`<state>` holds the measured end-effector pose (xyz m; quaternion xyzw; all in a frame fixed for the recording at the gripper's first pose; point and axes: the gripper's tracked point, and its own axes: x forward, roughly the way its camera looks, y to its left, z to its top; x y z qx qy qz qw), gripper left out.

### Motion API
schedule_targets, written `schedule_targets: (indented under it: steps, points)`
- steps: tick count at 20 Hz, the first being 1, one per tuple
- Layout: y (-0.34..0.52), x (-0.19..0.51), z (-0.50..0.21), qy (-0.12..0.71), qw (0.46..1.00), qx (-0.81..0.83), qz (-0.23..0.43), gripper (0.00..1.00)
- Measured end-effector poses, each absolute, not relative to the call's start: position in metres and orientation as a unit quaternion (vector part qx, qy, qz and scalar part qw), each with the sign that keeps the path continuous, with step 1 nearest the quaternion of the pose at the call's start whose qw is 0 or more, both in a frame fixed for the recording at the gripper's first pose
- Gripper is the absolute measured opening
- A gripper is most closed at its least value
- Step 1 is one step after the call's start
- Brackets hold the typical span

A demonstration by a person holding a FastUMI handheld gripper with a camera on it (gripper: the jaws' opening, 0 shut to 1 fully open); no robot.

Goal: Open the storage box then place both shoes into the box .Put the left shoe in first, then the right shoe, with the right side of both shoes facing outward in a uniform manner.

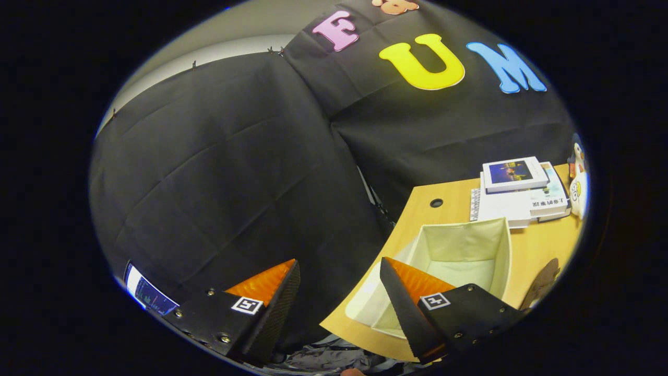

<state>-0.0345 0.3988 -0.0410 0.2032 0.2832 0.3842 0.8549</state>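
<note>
The storage box (459,250) is a pale fabric bin standing open on the wooden table (543,250), just beyond my right finger; its inside looks empty. A brown shoe (543,282) lies partly visible to the right of the box, near the table's front. My gripper (339,274) is open, nothing between its fingers. The left finger hangs over the drop beside the table, in front of the black cloth; the right finger overlaps the box's near left corner.
A stack of books (522,193) lies behind the box on the table. A penguin toy (578,180) stands at the far right. A cable hole (436,202) marks the table's back left. A lit screen (148,295) shows beyond the left finger. Crumpled cloth (329,357) lies below the table edge.
</note>
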Motion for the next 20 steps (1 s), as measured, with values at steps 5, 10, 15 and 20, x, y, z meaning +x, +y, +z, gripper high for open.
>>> schedule_targets:
  steps: [5, 10, 15, 20]
  points:
    - [0.335, -0.011, -0.058, 0.28, 0.88, 0.184, 0.336, 0.94]
    - [0.272, 0.01, -0.08, 0.287, 0.898, 0.175, 0.285, 0.94]
    - [0.215, 0.021, -0.11, 0.302, 0.91, 0.154, 0.24, 0.94]
    - [0.161, 0.024, -0.15, 0.322, 0.92, 0.112, 0.195, 0.94]
